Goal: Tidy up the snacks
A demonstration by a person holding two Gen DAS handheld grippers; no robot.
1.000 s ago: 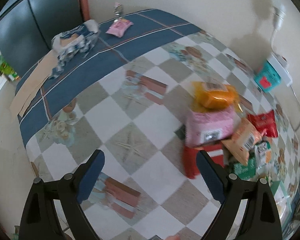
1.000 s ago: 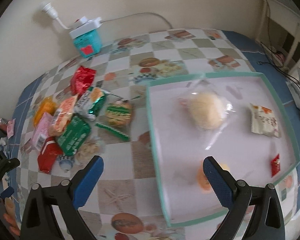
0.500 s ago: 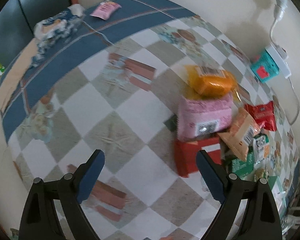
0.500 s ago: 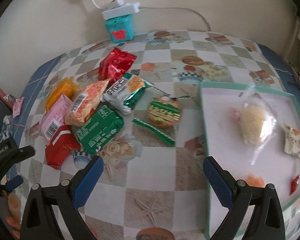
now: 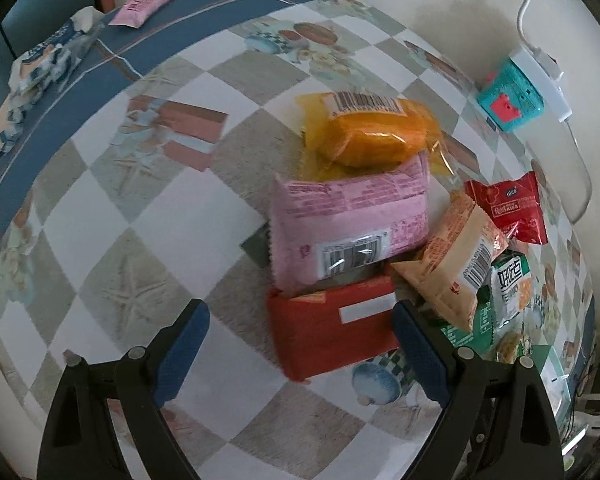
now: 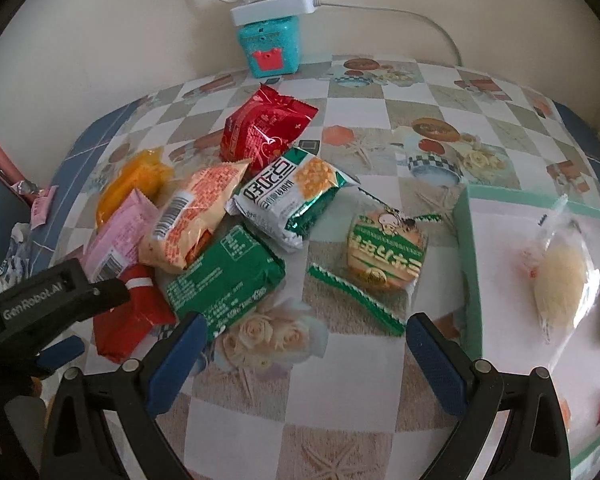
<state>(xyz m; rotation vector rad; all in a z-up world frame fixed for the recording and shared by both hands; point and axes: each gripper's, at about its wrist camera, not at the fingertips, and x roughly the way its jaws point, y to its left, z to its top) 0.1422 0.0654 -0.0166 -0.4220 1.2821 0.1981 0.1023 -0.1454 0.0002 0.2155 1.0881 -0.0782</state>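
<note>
I had both claws released over the snack pile. My left claw (image 5: 300,344) straddled the red packet (image 5: 332,326); closing on it looked next, my right claw (image 6: 300,354) empty.

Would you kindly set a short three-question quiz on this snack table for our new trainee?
1. True or false: the left gripper is shut on the red rectangular snack packet.
2. Which packet rests on the pink plastic snack packet? A. the orange plastic-wrapped packet B. a blue tin
3. Fill in: the clear-wrapped pale bun lies in the ____ tray.

Key: 1 false, its jaws stand open around the packet. 2 A. 3 green-rimmed white.
</note>
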